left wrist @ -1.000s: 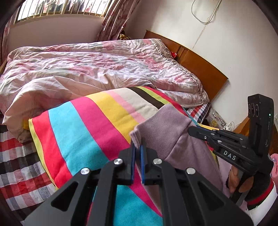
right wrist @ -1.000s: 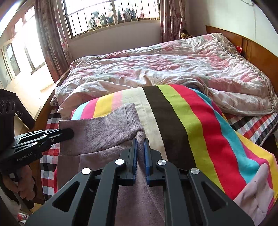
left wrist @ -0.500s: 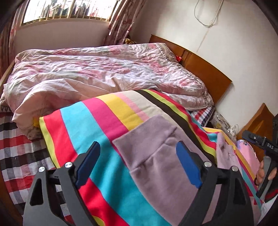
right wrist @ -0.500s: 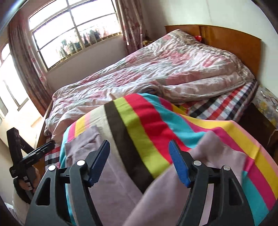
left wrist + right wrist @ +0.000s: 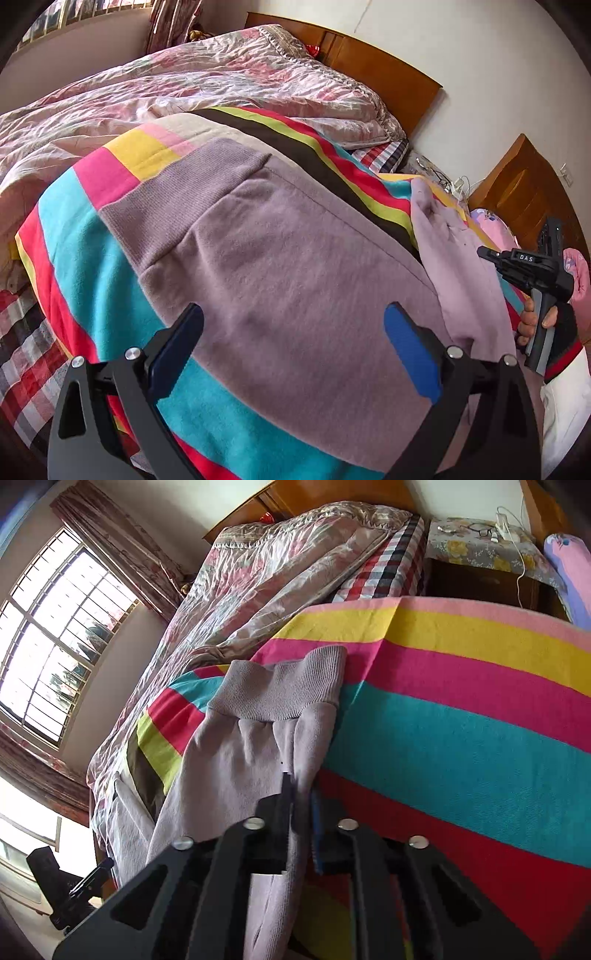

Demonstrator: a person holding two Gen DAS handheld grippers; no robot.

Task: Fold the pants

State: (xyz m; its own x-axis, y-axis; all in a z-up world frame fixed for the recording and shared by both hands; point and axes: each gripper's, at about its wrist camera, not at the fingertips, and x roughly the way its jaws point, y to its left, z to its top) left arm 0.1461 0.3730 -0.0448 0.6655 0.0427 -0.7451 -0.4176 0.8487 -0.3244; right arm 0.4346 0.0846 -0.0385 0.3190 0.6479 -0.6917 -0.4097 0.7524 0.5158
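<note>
Mauve pants (image 5: 277, 240) lie on a striped blanket (image 5: 92, 240), ribbed waistband (image 5: 177, 184) toward the far left. My left gripper (image 5: 291, 310) hovers over the seat of the pants. Its jaws are opening wide and do not press on the cloth. In the right wrist view, my right gripper (image 5: 299, 786) is shut on a fold of a pant leg (image 5: 229, 768), just below the ribbed cuff (image 5: 280, 686). The right gripper (image 5: 484, 253) also shows at the right edge of the left wrist view, held by a hand (image 5: 528, 321). The left gripper (image 5: 85, 882) shows small at the lower left.
A rumpled floral quilt (image 5: 184, 85) covers the far side of the bed, below a wooden headboard (image 5: 388, 74). A nightstand (image 5: 480, 554) with a flowered cloth, glasses and a charger stands beside the bed. A plaid sheet (image 5: 26, 362) shows at the bed's edge. A barred window (image 5: 55, 646) is on the left.
My left gripper let go of the waistband and opened wide over the pants. My right gripper released the waistband, swung to the leg end, rolled, and shut on leg fabric.
</note>
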